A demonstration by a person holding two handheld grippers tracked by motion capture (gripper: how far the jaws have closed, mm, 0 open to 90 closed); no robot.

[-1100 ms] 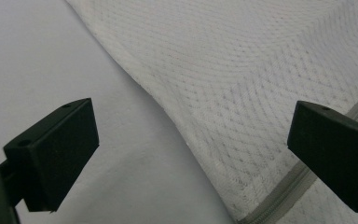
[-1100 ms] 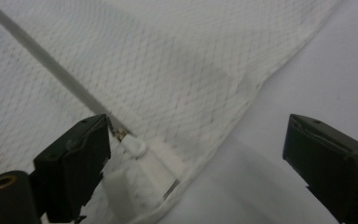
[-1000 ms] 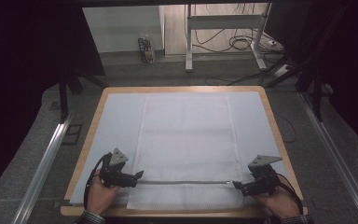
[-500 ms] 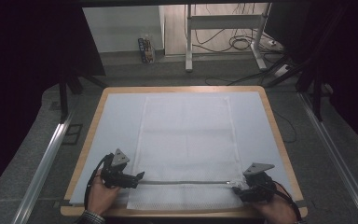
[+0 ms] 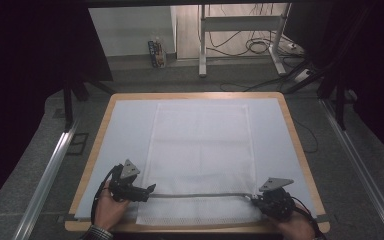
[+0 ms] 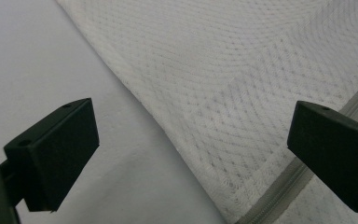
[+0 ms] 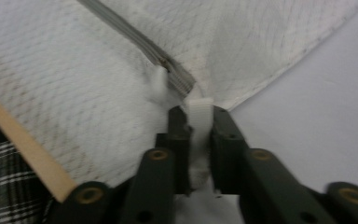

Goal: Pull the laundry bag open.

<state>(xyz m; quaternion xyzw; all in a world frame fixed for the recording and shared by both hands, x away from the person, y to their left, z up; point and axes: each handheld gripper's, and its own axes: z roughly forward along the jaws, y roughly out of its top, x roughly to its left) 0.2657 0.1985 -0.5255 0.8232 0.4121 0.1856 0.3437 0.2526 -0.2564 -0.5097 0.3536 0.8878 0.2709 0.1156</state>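
Note:
A white mesh bag (image 5: pixel 200 150) lies flat on the table, with a grey zipper (image 5: pixel 200 195) running across it near the front edge. My left gripper (image 5: pixel 150 190) rests at the bag's left edge by the zipper's end. In the left gripper view its jaws stand open over the mesh (image 6: pixel 242 84) and the zipper (image 6: pixel 303 172), touching neither. My right gripper (image 5: pixel 254 199) is at the zipper's right end. Its jaws have just been closing and now pinch a white fabric tab (image 7: pixel 199 109) beside the zipper's end (image 7: pixel 177 77).
The bag lies on a pale mat (image 5: pixel 125 130) on a wood-rimmed table (image 5: pixel 295 135). The wooden front edge (image 7: pixel 23 144) runs close behind my right gripper. Bare mat flanks the bag on both sides. Metal rails (image 5: pixel 45 175) and floor cables (image 5: pixel 260 47) lie beyond the table.
My right gripper has shifted slightly toward the table's front edge and its jaws have closed on the bag's tab at the zipper's end. The left gripper has stayed put, still open.

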